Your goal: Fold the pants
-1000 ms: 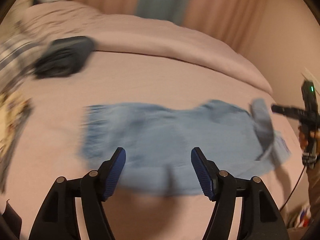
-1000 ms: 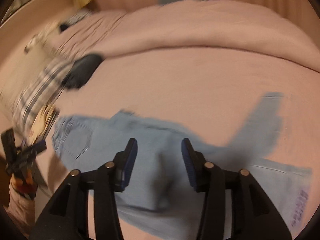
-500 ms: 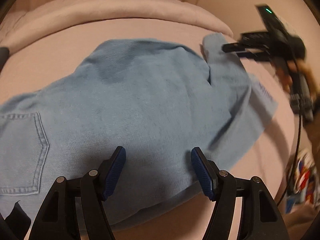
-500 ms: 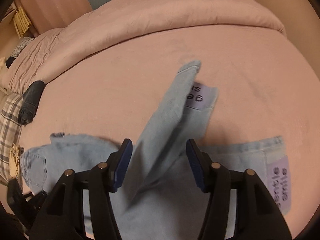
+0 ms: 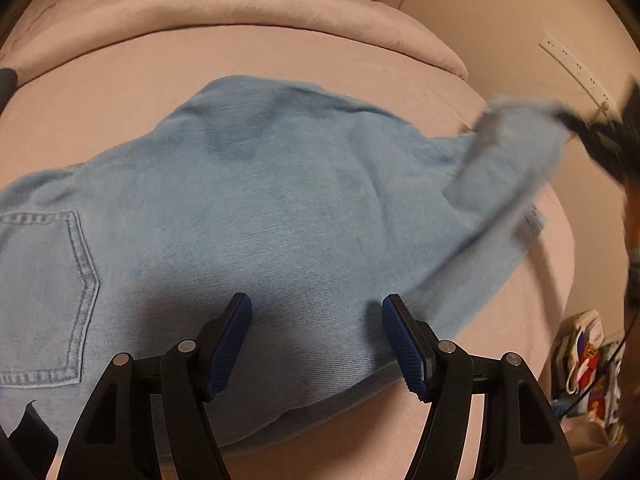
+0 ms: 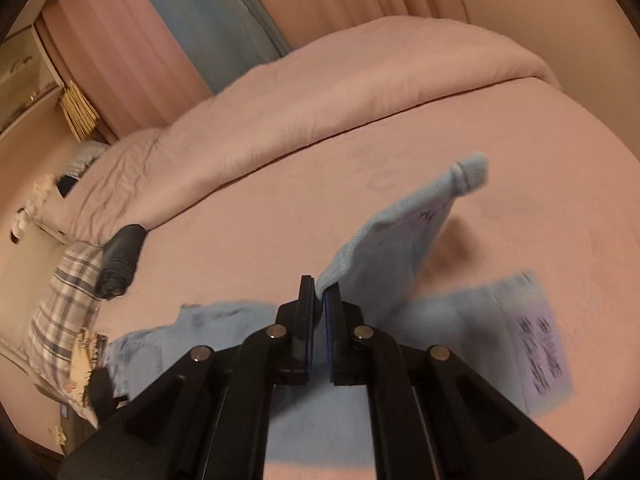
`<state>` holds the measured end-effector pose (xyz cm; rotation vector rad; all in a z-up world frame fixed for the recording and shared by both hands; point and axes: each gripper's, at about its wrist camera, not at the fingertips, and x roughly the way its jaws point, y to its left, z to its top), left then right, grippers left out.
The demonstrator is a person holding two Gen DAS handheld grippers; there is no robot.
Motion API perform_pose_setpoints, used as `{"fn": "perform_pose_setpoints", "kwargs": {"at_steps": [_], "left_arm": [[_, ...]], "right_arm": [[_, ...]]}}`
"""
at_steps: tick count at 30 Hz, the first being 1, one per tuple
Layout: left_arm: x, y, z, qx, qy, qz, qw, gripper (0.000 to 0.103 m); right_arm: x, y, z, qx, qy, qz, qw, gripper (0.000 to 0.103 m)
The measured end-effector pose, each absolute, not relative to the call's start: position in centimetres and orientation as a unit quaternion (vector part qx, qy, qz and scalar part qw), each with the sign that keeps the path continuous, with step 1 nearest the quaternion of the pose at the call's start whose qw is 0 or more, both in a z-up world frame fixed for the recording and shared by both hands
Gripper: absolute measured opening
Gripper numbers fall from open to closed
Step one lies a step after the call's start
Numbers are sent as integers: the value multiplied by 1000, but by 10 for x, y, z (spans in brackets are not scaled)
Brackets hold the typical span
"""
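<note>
Left wrist view: the pale blue pants (image 5: 248, 208) lie spread across the pink bed (image 5: 100, 92), seat and back pocket (image 5: 44, 292) to the left, legs running to the right. The left gripper (image 5: 316, 340) hangs over the near edge of the pants with its jaws standing well apart; the cloth lies below and between the blue pads (image 5: 230, 344), but they do not press on it, so it holds nothing. At the far right one leg end is lifted off the bed and blurred, pulled up toward the dark, smeared shape of the right gripper (image 5: 592, 132). A rolled pink duvet (image 5: 280, 4) lies along the far side of the bed, and a white power strip (image 5: 576, 64) sits on the wall to the right.

Right wrist view: the right gripper (image 6: 319, 312) has its jaws clamped together on a fold of the pants (image 6: 384, 248), and that leg rises from the pads up and to the right, its hem (image 6: 472, 172) curled in the air above the sheet. The other leg lies flat near the right, showing a lilac label (image 6: 536, 348) with dark lettering too blurred to read. A dark rolled bundle (image 6: 120, 260) and a plaid cloth (image 6: 60, 312) rest at the left edge of the bed, well apart from the pants. Pink curtains (image 6: 128, 60) hang beyond.
</note>
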<state>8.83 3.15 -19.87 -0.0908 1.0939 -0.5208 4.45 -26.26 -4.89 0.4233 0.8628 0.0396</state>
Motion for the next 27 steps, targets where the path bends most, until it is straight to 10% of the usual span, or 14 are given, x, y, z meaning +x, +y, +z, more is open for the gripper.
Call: {"fn": "perform_pose_setpoints", "kwargs": {"at_steps": [14,16,17,23,27], "left_arm": [[96,13,-177,-33,524,-238,817,68],[102,0,-167,-39,514,-258,817,68],[106,-9,-164,-35,511,-263,817,68],[146,-94,-165,1,522,-310,795,68],[166,-164,-169,-20,536,-369,759,68]], "right_arm": [[-49,-315,-163,329,471,-35,818,17],[-50,-322,-157,342,453,-46,822,61],[-52,-329,-155,361,438,-58,821,67],[-48,-353,-155,409,397,-91,816,62],[-41,-356,-149,369,397,-115,833,29]]}}
